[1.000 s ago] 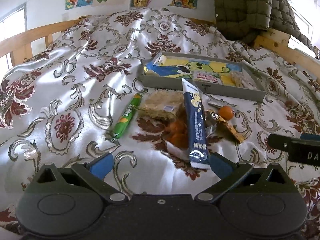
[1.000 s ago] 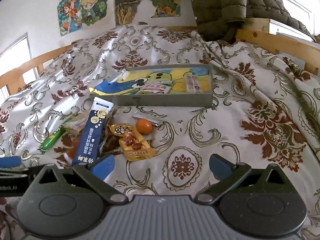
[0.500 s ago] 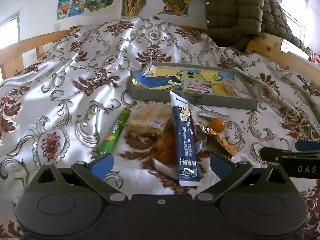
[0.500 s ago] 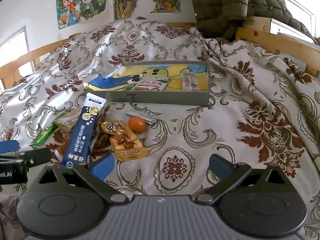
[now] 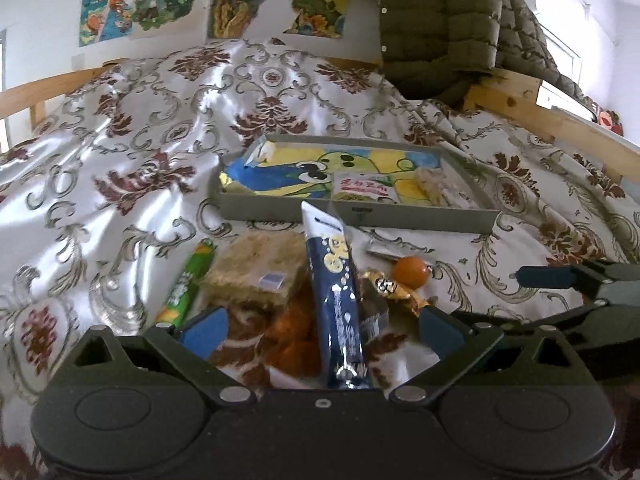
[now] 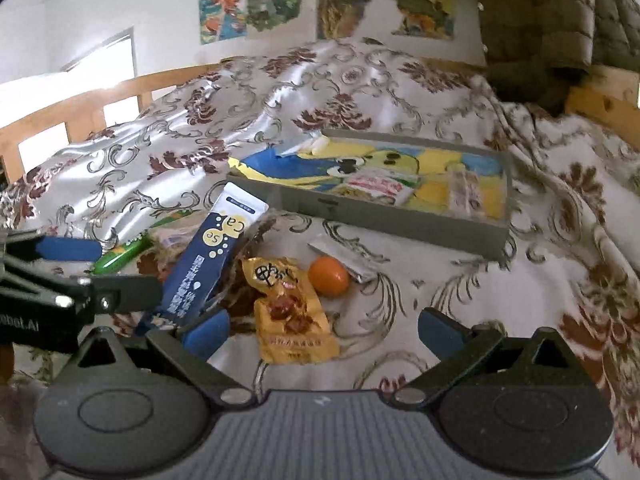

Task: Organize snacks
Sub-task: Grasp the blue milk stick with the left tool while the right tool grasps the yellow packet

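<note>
A shiny bed cover (image 5: 132, 184) with dark red flowers and grey swirls fills most of both views. It looks smooth and silky, with soft folds. In the middle of the left view sits a flat grey tray (image 5: 360, 216) with low straight walls. Inside it lies a cartoon picture in blue and yellow, plus a small white and red packet (image 5: 362, 190) and a clear wrapped bar (image 5: 434, 184) on the right side.

Just below the tray is the pile of snacks. A long dark blue tube pack (image 5: 338, 304) leans over the others, its shiny end near the bottom of the frame. Left of it lies a crumbly tan rice cake in clear wrap (image 5: 254, 270), and a thin green stick pack (image 5: 186, 284) lies left of that. A small round orange ball (image 6: 329, 276) sits beside a crinkly yellow packet (image 6: 292, 312) in the lower middle of the right view. A flat silver wrapper (image 6: 344, 258) touches the ball.

The left gripper (image 5: 322, 326) has its blue fingers spread wide with the blue tube between them, not touching. The right gripper (image 6: 322, 330) is spread wide too, around the yellow packet and holding nothing. A puffy green jacket (image 5: 440, 28) hangs at the upper right, over a wooden bed rail (image 5: 560, 128). Bright cartoon posters (image 5: 136, 0) are stuck on the white wall at the top
</note>
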A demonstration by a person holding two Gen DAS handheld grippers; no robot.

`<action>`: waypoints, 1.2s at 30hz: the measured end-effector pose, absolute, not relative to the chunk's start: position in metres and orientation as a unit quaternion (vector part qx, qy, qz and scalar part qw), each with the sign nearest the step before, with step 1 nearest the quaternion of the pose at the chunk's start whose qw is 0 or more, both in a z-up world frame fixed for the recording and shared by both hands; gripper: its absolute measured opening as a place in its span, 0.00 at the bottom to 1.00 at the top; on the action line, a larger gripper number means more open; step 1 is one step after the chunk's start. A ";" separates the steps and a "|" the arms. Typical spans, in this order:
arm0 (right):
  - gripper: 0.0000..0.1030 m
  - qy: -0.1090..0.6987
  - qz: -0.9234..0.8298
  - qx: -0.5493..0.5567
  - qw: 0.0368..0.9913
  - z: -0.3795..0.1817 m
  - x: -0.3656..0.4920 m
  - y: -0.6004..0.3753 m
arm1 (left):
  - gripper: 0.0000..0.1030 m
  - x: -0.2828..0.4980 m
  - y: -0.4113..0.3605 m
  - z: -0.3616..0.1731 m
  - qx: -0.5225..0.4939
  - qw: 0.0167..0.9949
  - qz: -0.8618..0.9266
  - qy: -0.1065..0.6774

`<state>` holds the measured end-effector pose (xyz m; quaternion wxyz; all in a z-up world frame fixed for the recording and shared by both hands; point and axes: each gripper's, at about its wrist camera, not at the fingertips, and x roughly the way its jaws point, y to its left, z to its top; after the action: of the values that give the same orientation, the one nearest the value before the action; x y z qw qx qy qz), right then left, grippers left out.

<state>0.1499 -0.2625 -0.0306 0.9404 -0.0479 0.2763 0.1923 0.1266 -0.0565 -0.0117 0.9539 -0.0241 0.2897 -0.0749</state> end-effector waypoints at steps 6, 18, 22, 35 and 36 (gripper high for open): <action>0.89 0.276 0.203 -0.072 0.937 -0.044 0.159 -0.252 | 0.81 0.149 -0.053 -0.017 -0.056 0.947 -0.085 0.306; 0.79 0.288 0.226 -0.097 0.926 -0.055 0.170 -0.241 | 0.48 0.163 -0.052 -0.032 -0.068 0.942 -0.082 0.319; 0.72 0.292 0.218 -0.113 0.924 -0.058 0.173 -0.237 | 0.49 0.161 -0.054 -0.030 -0.069 0.942 -0.081 0.317; 0.51 0.276 0.188 -0.096 0.938 -0.051 0.176 -0.247 | 0.40 0.148 -0.058 -0.031 -0.090 0.938 -0.087 0.323; 0.50 0.282 0.182 -0.091 0.938 -0.051 0.179 -0.249 | 0.40 0.149 -0.060 -0.031 -0.084 0.938 -0.091 0.324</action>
<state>0.1785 -0.2485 -0.0511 0.9375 -0.0912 0.2819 0.1823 0.1488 -0.0597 -0.0313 0.9378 -0.0841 0.3243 -0.0906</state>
